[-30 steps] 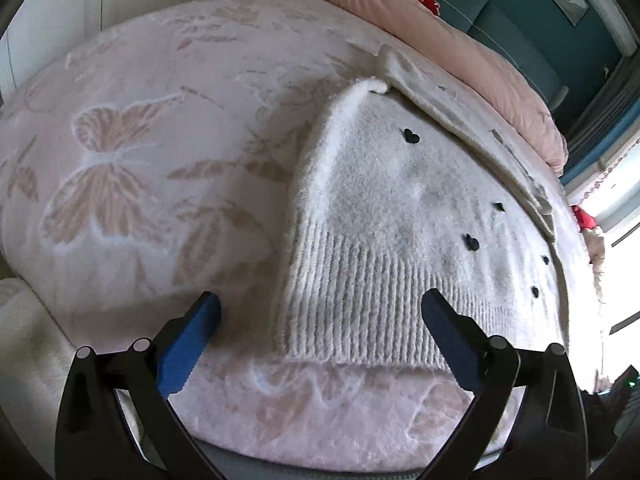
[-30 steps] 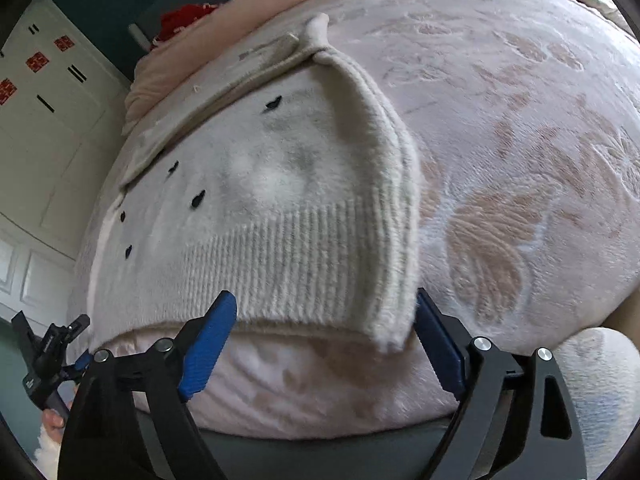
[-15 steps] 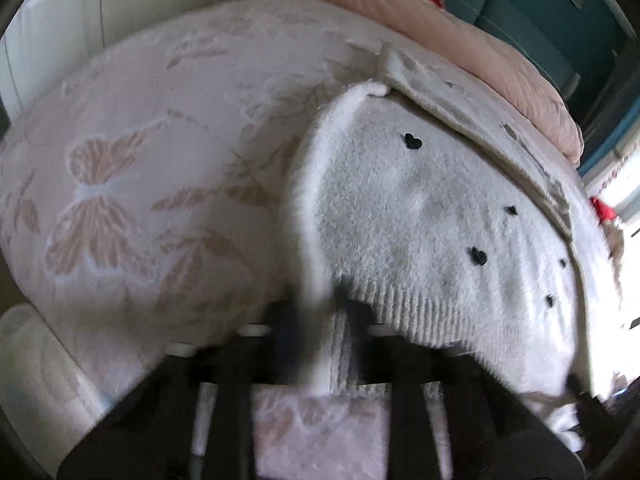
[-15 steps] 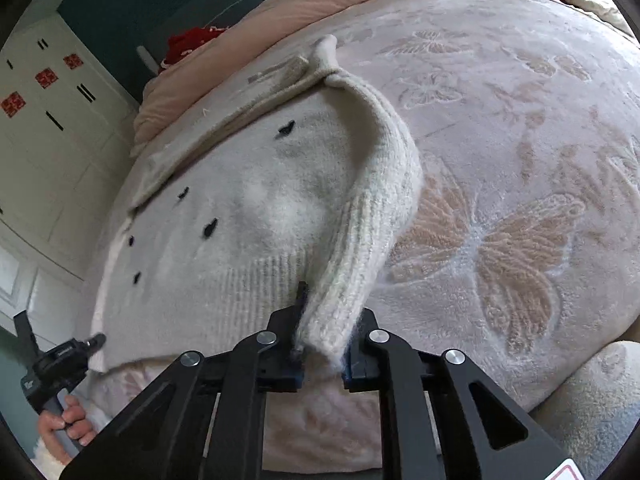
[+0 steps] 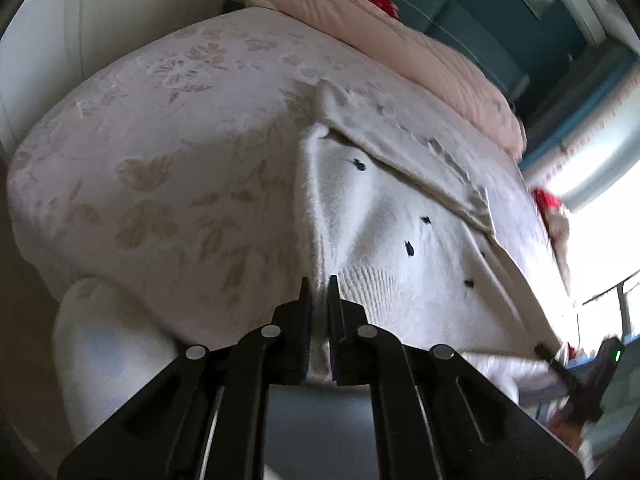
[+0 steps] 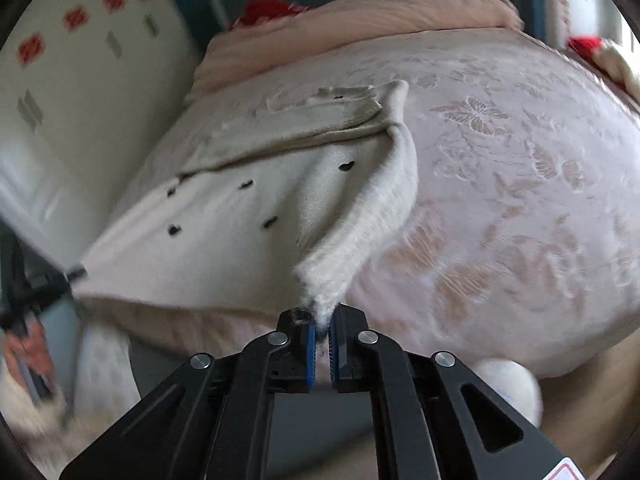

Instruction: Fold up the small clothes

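**Open bed on the outer sides, bedding at the head**

The bed (image 5: pixel 168 152) lies bare left of the sweater (image 5: pixel 400 216) and bare right of it too. A pink quilt (image 6: pixel 360 20) heaped along the far edge blocks passage there.

Fuzzy white knitted sweater (image 5: pixel 384 236) (image 6: pixel 248 220) with small black heart motifs and ribbed hem, spread on the pink butterfly-patterned blanket (image 5: pixel 168 152) (image 6: pixel 520 184); both near hem corners raised off the blanket.

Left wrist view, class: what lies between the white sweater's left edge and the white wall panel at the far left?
In the left wrist view, only the pink butterfly-patterned blanket spans from the sweater to the wall panel; nothing rests on that stretch.
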The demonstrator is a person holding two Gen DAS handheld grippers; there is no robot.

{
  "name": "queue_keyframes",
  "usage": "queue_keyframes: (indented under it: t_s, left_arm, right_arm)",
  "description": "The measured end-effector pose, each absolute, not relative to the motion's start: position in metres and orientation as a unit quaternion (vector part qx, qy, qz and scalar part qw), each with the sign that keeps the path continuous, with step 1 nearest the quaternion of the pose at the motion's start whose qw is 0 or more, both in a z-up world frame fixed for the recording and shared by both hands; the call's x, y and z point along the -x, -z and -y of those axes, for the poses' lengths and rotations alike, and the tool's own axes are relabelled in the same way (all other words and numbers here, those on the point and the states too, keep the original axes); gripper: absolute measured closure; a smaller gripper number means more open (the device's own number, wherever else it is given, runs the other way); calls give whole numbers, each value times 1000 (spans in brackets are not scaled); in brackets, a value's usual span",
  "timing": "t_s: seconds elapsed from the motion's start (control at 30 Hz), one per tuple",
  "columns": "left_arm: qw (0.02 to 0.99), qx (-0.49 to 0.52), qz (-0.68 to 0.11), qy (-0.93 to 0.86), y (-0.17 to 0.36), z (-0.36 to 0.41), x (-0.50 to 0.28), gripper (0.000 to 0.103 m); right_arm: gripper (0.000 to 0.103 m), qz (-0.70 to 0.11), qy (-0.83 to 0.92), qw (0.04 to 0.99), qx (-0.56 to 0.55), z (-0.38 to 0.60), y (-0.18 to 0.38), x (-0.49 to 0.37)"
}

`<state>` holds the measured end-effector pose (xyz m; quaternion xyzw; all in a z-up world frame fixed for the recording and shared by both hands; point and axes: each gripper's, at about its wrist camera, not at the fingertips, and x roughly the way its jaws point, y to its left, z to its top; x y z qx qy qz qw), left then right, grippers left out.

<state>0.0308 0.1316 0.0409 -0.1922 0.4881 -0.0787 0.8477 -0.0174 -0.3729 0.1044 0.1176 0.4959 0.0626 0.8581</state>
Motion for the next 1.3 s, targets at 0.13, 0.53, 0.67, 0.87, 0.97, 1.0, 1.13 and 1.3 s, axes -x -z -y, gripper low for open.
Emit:
queue_keyframes:
  t_s: [0.13,0.53,0.67,0.87,0.97,1.0,1.13,1.3]
  left_arm:
    - [835,128,-526,103,-48,-128,22,97]
    - [830,117,-531,125,-102,-147,131,98]
    - [862,127,-475,125,-135,-140,67,98]
    - [907,52,-413,65,-133,-94,-95,103]
    - [893,63,-445,13,-90,-79,-179,103]
    - [888,61,-457,-8,-74,-75,-199,102]
    - [855,94,-510,-30,-18,-83,-227,97]
    - [865,163,-472,49,-19,-110,-176,23]
  right_arm:
    - [98,-556,-104,820,-86,370,-101,73]
    - [98,-571,-173,792,-129,343,-139,165]
    - [98,-500,-148,840,-147,364,-172,104]
    - [98,-429,-76,887,-151,395,-166,-36]
    - [94,-426,-25,879,-213,408,-119,-88]
    - [91,-421,2,877,-233,412,-104,-95]
    - [65,-407,71,864,-288,423,-72,-94]
    - [37,-405,66,875,-259,422,-68,-61]
